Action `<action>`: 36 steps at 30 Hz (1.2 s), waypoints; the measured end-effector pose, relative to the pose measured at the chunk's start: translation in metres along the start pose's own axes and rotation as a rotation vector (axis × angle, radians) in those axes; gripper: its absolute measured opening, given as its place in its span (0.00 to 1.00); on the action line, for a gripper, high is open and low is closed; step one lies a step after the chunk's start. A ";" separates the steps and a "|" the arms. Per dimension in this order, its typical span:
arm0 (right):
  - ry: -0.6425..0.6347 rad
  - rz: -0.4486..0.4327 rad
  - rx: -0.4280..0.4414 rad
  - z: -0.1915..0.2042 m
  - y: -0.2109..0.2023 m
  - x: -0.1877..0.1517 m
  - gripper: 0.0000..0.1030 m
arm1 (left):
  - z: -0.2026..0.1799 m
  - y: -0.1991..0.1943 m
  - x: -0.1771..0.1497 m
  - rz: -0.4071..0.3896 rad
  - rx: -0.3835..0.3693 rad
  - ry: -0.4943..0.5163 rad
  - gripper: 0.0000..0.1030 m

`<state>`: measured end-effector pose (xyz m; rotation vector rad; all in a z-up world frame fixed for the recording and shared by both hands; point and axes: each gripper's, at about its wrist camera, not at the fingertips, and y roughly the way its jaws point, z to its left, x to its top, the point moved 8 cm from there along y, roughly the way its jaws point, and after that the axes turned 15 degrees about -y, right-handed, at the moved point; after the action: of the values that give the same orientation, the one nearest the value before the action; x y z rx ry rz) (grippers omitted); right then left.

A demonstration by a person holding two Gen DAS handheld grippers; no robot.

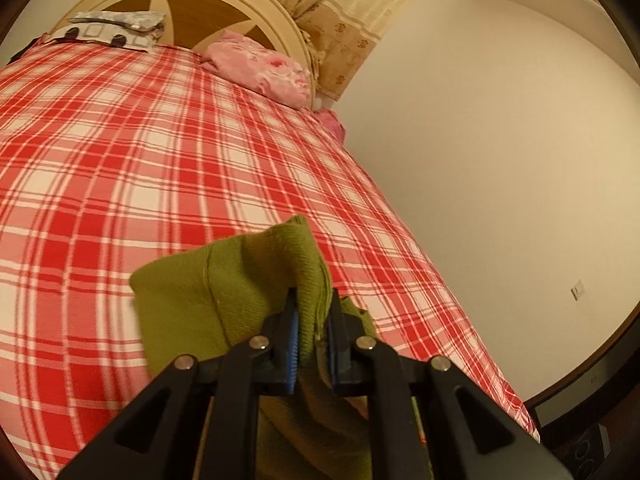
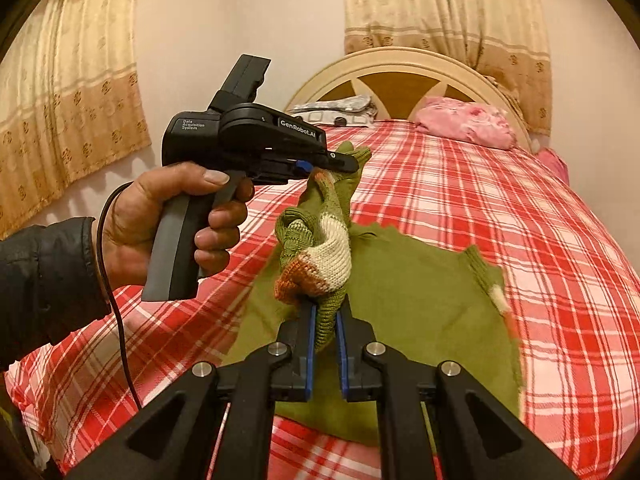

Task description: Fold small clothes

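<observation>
Clearly we are mid-fold: the left tool (image 1: 312,332) and right tool (image 2: 325,320) each pinch an edge of the green sweater (image 2: 420,300), lifting it over the bed (image 2: 520,208), with folding largely left.

Green sweater (image 2: 420,300): ribbed knit wool, matt, rough. Bed (image 2: 500,200) cover: woven plaid cloth. Right tool (image 2: 325,316): matt black plastic, shiny metal rivets. Headboard (image 2: 400,76): glossy wood.

We lose the green sweater's (image 1: 224,300) near part behind the left gripper (image 1: 312,320). Its edges blur in the right wrist view, and the sleeve (image 2: 44,280) runs off the left edge.
</observation>
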<state>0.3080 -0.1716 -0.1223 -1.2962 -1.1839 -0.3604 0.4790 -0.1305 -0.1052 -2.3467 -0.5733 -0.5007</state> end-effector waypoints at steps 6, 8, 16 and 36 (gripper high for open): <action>0.064 0.000 -0.019 -0.026 -0.014 -0.016 0.08 | -0.028 0.021 -0.013 0.035 -0.007 0.041 0.12; 0.083 0.003 -0.024 -0.034 -0.018 -0.021 0.08 | -0.035 0.031 -0.019 0.048 -0.009 0.047 0.11; 0.167 0.033 -0.021 -0.061 -0.023 -0.052 0.08 | -0.052 0.064 -0.040 0.103 0.009 0.078 0.11; 0.315 0.102 0.002 -0.092 -0.021 -0.107 0.07 | -0.068 0.116 -0.074 0.182 0.087 0.163 0.11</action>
<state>0.2896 -0.2993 -0.1827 -1.2399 -0.8500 -0.4696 0.4646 -0.2759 -0.1522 -2.2239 -0.2967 -0.5642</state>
